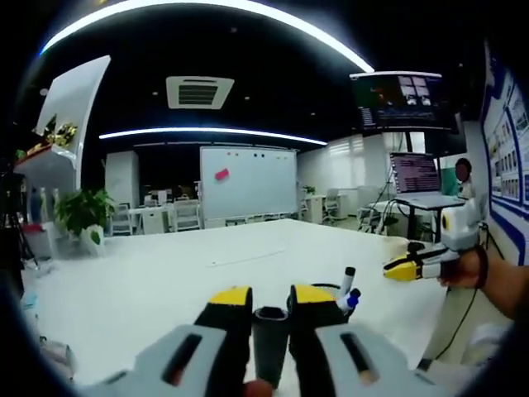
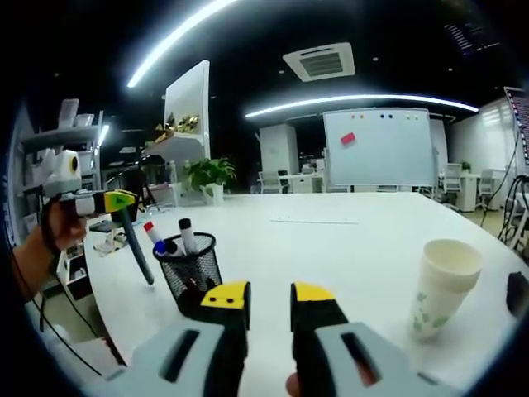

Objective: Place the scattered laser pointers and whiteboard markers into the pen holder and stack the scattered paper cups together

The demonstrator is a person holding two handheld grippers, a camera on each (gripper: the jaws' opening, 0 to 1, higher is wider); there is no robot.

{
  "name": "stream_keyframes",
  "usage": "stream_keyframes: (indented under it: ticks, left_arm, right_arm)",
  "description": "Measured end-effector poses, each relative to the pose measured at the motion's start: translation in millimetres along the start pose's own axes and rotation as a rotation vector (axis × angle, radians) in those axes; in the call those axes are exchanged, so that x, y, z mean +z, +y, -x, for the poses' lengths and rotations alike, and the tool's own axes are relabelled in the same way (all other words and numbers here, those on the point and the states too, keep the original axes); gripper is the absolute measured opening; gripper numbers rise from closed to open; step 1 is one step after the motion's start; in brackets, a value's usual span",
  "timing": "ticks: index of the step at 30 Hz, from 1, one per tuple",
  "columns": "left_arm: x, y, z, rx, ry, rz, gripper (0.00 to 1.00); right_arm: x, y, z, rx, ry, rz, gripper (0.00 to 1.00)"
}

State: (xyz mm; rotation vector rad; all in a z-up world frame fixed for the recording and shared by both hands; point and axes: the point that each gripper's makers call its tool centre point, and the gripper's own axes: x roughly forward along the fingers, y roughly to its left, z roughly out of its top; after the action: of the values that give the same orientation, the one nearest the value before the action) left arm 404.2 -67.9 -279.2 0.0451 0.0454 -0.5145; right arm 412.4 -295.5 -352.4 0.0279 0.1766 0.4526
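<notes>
My left gripper point(image 1: 270, 299) is shut on a dark grey laser pointer point(image 1: 270, 335) that stands up between its yellow-tipped jaws. In the right gripper view, the left gripper point(image 2: 124, 203) hangs at the left with the laser pointer point(image 2: 137, 251) pointing down, just left of the black mesh pen holder point(image 2: 191, 271). Red-, blue- and black-capped markers point(image 2: 187, 234) stick out of the holder. My right gripper point(image 2: 269, 296) is open and empty, low over the table in front of the holder. A white paper cup point(image 2: 440, 287) with green print stands upright to its right. The right gripper point(image 1: 402, 269) also enters the left gripper view from the right, near the pen holder point(image 1: 340, 291).
The large white table point(image 2: 331, 248) stretches away towards a whiteboard point(image 2: 378, 147). A dark object point(image 2: 517, 294) lies at the table's far right edge. A person's hand point(image 1: 463, 269) holds the right gripper. Shelves and a potted plant point(image 2: 208, 174) stand beyond the table's left side.
</notes>
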Motion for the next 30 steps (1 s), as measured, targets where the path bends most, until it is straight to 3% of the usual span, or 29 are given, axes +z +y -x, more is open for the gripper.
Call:
stream_keyframes:
  ticks: [8, 15, 23, 26, 30]
  left_arm:
    - [2.3, -3.3, -2.0, -0.020, 0.005, 0.000, 0.18]
    - [6.1, -13.7, -3.0, -0.079, 0.015, 0.032, 0.18]
    - [13.1, -23.7, -7.5, -0.117, 0.012, 0.005, 0.18]
    - [9.6, -29.7, -10.0, -0.149, 0.035, -0.002, 0.18]
    - [11.9, -30.5, -9.9, -0.148, 0.030, -0.014, 0.18]
  right_arm:
    - [1.3, 1.2, -0.3, 0.004, -0.003, 0.001, 0.20]
    - [3.1, 0.6, 0.1, 0.007, -0.006, 0.002, 0.20]
    - [5.1, 0.8, -0.2, 0.007, -0.009, 0.005, 0.20]
    - [5.4, 1.3, -0.2, 0.009, -0.009, 0.006, 0.20]
    - [5.7, 0.5, 1.1, 0.007, -0.010, 0.006, 0.20]
